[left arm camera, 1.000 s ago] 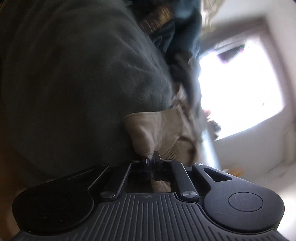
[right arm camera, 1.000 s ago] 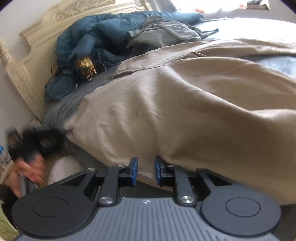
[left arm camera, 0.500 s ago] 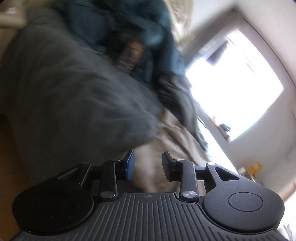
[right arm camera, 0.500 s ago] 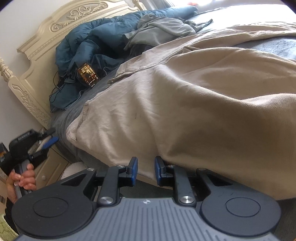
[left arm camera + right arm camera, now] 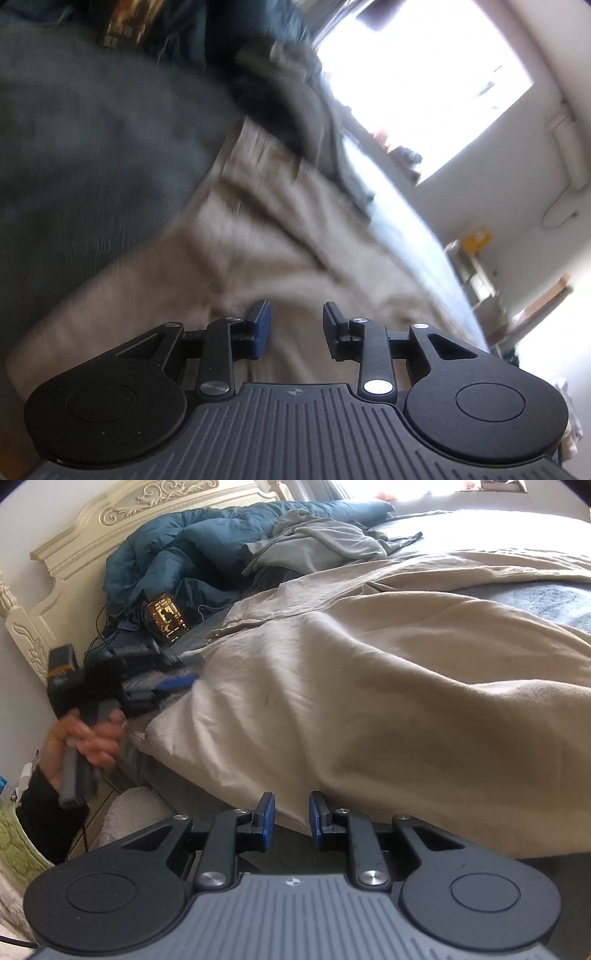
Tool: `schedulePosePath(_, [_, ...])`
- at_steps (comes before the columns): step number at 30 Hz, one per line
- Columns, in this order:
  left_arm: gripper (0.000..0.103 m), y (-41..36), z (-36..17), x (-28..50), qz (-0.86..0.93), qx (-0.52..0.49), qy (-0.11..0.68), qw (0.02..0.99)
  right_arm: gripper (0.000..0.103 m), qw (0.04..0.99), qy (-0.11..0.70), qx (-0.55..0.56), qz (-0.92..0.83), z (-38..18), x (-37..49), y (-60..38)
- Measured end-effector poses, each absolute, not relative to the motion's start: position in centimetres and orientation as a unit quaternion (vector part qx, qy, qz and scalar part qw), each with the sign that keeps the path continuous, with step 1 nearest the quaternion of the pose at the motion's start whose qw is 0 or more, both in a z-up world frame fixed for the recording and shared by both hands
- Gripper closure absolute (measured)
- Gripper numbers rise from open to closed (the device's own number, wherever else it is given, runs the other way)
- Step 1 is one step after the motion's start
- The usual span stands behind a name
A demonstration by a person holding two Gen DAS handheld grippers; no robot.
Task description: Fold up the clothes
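Beige garment [image 5: 388, 701] is spread across the bed [image 5: 535, 602]; soft and limp, it is best taken at its left corner. Left gripper [image 5: 295, 328] and right gripper [image 5: 291, 819] are parted, empty.

My right gripper [image 5: 291, 819] sits at the near edge of the bed [image 5: 554, 602], its jaws apart, just in front of the garment [image 5: 388, 701] draped over that edge. My left gripper [image 5: 173, 686] is at the garment's left corner, jaws apart there too. Behind it, a phone [image 5: 167, 617] lies against the quilt [image 5: 192, 550] heaped by the headboard [image 5: 110, 520], another garment [image 5: 317, 542] on the quilt's right.
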State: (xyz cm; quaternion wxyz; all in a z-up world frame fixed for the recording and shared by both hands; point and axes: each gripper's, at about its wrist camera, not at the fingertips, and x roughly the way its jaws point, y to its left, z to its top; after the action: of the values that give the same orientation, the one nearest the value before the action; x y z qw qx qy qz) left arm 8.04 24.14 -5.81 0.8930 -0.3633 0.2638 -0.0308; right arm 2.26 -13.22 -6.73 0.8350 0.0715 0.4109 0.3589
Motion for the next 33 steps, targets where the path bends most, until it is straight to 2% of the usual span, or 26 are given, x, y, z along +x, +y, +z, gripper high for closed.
schedulePosePath(3, [0.074, 24.2, -6.9, 10.4, -0.004, -0.345, 0.312, 0.885, 0.082, 0.836, 0.409, 0.068, 0.359, -6.8, 2.2, -13.1])
schedulePosePath(4, [0.077, 24.1, -7.3, 11.1, 0.002, -0.333, 0.323, 0.886, 0.082, 0.837, 0.408, 0.066, 0.360, -6.7, 2.0, -13.1])
schedulePosePath(5, [0.085, 24.1, -7.6, 11.7, 0.006, -0.320, 0.328, 0.889, 0.082, 0.837, 0.407, 0.063, 0.360, -6.7, 1.9, -13.1])
schedulePosePath(6, [0.087, 23.9, -7.4, 11.9, 0.008, -0.306, 0.331, 0.893, 0.082, 0.838, 0.405, 0.061, 0.361, -6.7, 1.8, -13.1])
schedulePosePath(9, [0.088, 23.4, -6.9, 12.4, 0.011, -0.270, 0.332, 0.904, 0.082, 0.839, 0.401, 0.055, 0.363, -6.8, 1.4, -13.2])
schedulePosePath(14, [0.088, 24.1, -7.0, 10.8, 0.020, -0.282, 0.311, 0.908, 0.082, 0.861, 0.364, 0.033, 0.355, -5.1, 0.4, -13.9])
schedulePosePath(16, [0.084, 24.0, -6.4, 10.2, 0.026, -0.280, 0.300, 0.912, 0.082, 0.882, 0.323, 0.019, 0.343, -3.8, 0.2, -14.6])
schedulePosePath(20, [0.068, 22.4, -4.4, 8.9, 0.052, -0.245, 0.263, 0.932, 0.082, 0.898, 0.316, 0.044, 0.303, -4.1, 2.4, -16.7])
schedulePosePath(24, [0.060, 19.1, -2.3, 7.6, 0.022, -0.208, 0.233, 0.950, 0.085, 0.879, 0.360, 0.126, 0.288, -7.5, 5.0, -19.1])
schedulePosePath(33, [0.038, 7.3, -0.9, 8.3, -0.140, -0.142, 0.253, 0.947, 0.077, 0.926, 0.288, 0.138, 0.202, -2.8, 3.7, -29.4])
